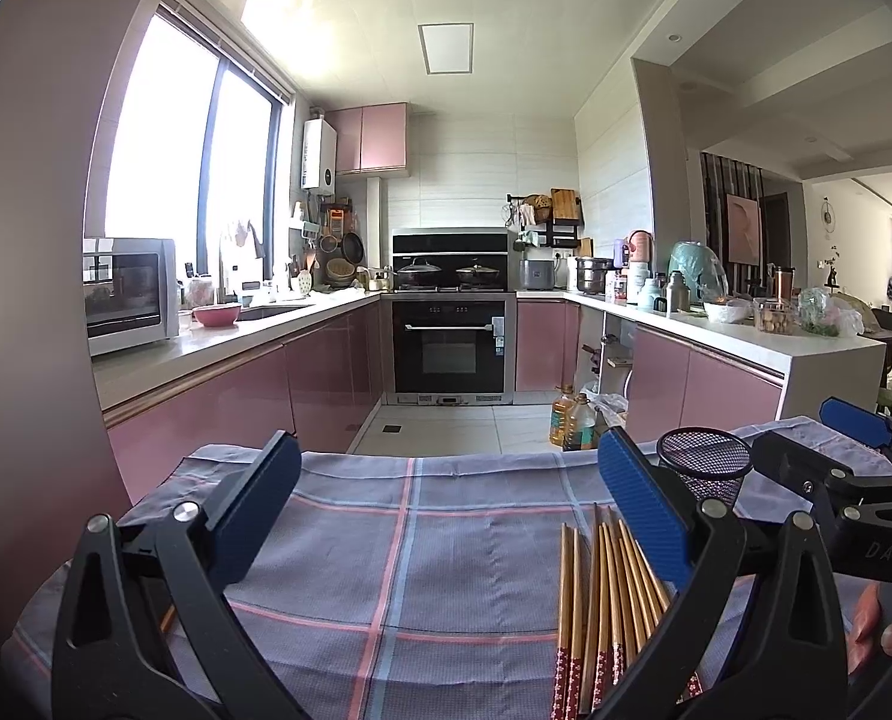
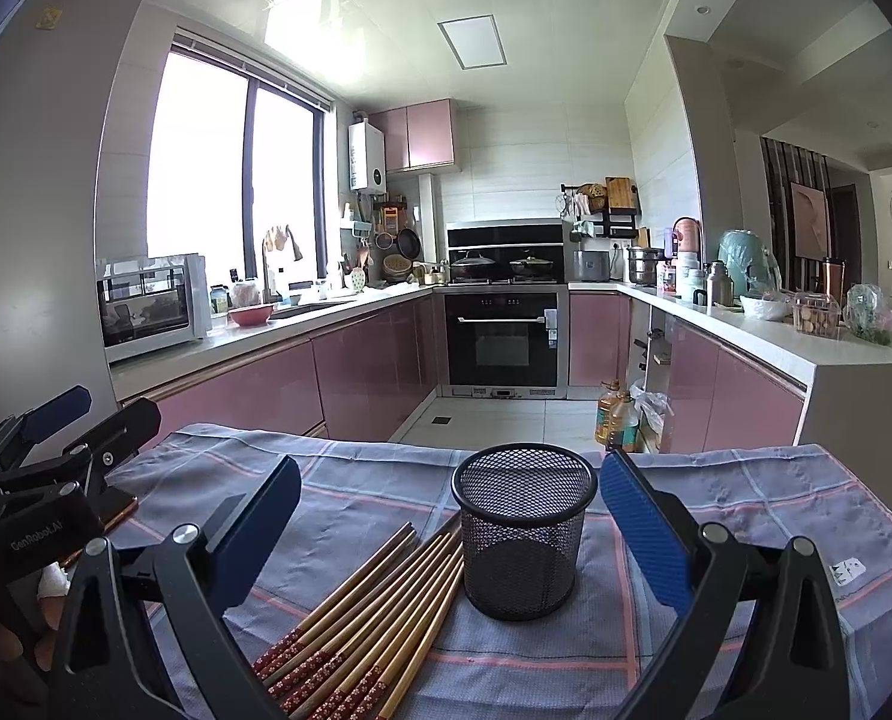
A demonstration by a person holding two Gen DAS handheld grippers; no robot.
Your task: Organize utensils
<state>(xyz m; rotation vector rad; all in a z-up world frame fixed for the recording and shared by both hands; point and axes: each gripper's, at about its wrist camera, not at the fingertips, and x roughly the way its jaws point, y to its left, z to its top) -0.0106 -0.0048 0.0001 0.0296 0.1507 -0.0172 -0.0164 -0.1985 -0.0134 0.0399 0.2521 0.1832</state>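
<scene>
Several wooden chopsticks (image 2: 362, 612) with red patterned ends lie side by side on a blue-grey checked cloth (image 2: 338, 492). An empty black mesh cup (image 2: 523, 531) stands upright just right of them. My right gripper (image 2: 451, 516) is open and empty, with the cup between its fingers' line and the chopsticks below. My left gripper (image 1: 446, 498) is open and empty; the chopsticks (image 1: 607, 594) lie by its right finger, the cup (image 1: 705, 463) behind that finger. The right gripper also shows in the left wrist view (image 1: 817, 444), the left one in the right wrist view (image 2: 92, 414).
The cloth (image 1: 386, 570) covers a table whose far edge drops to a tiled kitchen floor. Oil bottles (image 2: 616, 417) stand on the floor beyond it. Pink cabinets, an oven (image 2: 502, 339) and crowded counters lie further back.
</scene>
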